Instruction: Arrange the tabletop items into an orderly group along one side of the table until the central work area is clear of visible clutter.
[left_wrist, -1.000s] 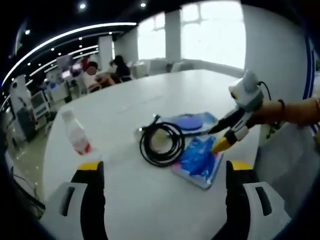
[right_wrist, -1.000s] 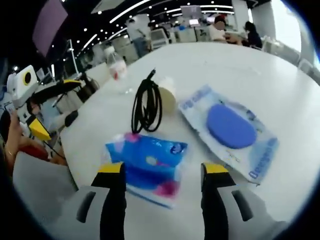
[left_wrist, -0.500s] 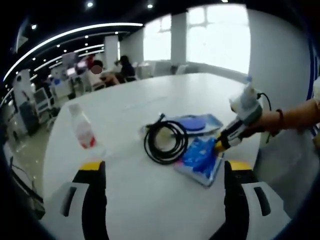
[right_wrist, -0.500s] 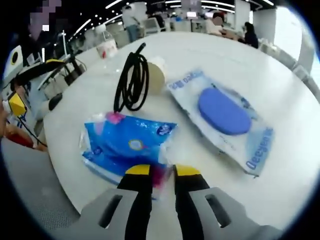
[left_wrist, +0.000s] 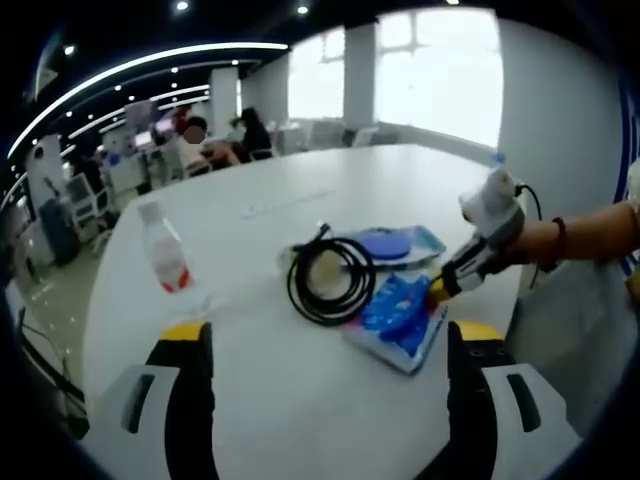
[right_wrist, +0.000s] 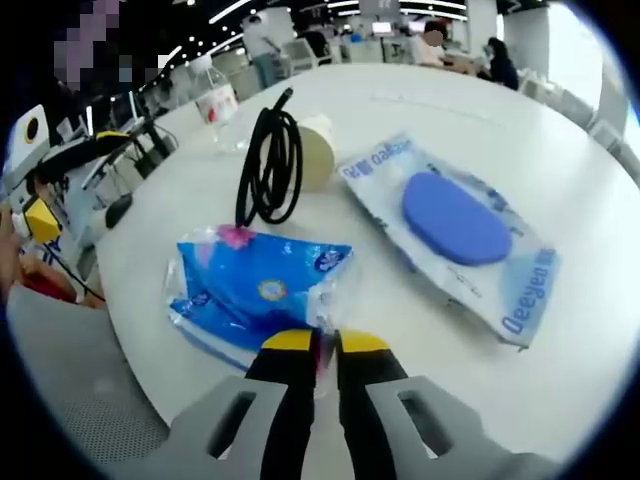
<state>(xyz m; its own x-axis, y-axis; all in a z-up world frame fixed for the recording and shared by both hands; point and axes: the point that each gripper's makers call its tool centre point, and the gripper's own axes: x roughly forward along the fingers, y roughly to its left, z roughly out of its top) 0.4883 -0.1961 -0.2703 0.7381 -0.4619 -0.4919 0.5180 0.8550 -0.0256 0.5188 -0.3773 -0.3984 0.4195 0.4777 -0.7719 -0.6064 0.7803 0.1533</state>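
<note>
A blue tissue pack (right_wrist: 255, 290) lies on the white table (right_wrist: 560, 150) near its edge. My right gripper (right_wrist: 325, 342) is shut on the pack's near corner; in the left gripper view the same gripper (left_wrist: 437, 290) reaches in from the right onto the pack (left_wrist: 392, 312). Beyond it a black cable coil (right_wrist: 268, 165) leans on a paper cup (right_wrist: 318, 152). A blue pad in a clear wrapper (right_wrist: 455, 220) lies to the right. A small bottle with a red label (left_wrist: 163, 258) stands apart at the left. My left gripper (left_wrist: 330, 335) hangs open over bare table.
The table edge runs close under the right gripper, with grey floor (right_wrist: 70, 370) below. A person's arm (left_wrist: 585, 225) holds the right gripper. Chairs and seated people (left_wrist: 215, 140) are far behind the table. Bare tabletop (left_wrist: 290, 400) lies in front of the left gripper.
The right gripper's jaws went from wide open to shut on the blue tissue pack's corner. The left gripper stayed open and about where it was.
</note>
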